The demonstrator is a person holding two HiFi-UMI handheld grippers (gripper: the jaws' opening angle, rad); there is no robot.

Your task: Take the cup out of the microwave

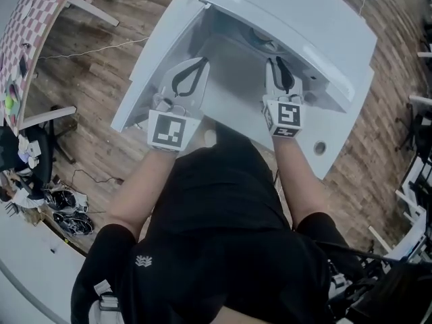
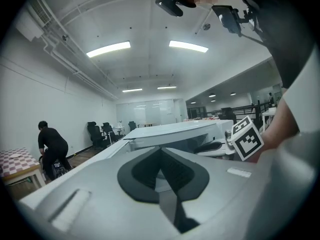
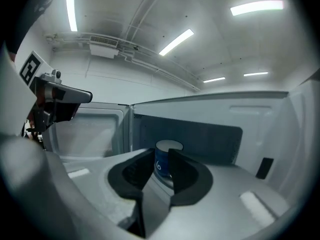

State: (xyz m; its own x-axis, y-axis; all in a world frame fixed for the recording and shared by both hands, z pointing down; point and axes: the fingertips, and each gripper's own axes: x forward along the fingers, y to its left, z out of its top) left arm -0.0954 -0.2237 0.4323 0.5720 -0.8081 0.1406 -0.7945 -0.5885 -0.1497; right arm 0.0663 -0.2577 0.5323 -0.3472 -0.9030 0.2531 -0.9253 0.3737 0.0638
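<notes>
Nearest the person, the left gripper (image 2: 161,151) has its jaws pressed together on nothing. The right gripper (image 3: 161,156) has its jaws slightly parted and empty. Just beyond their tips, a dark blue cylindrical cup (image 3: 168,149) stands inside the open white microwave (image 3: 215,134).

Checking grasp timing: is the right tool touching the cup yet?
Cannot tell. In the right gripper view the right tool, jaws slightly parted, overlaps the blue cup beyond, hiding any gap.

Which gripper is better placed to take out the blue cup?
Right, probably: the right gripper looks into the white microwave with the blue cup ahead of its slightly parted fingers; the left gripper, fingers together, sees no cup.
</notes>
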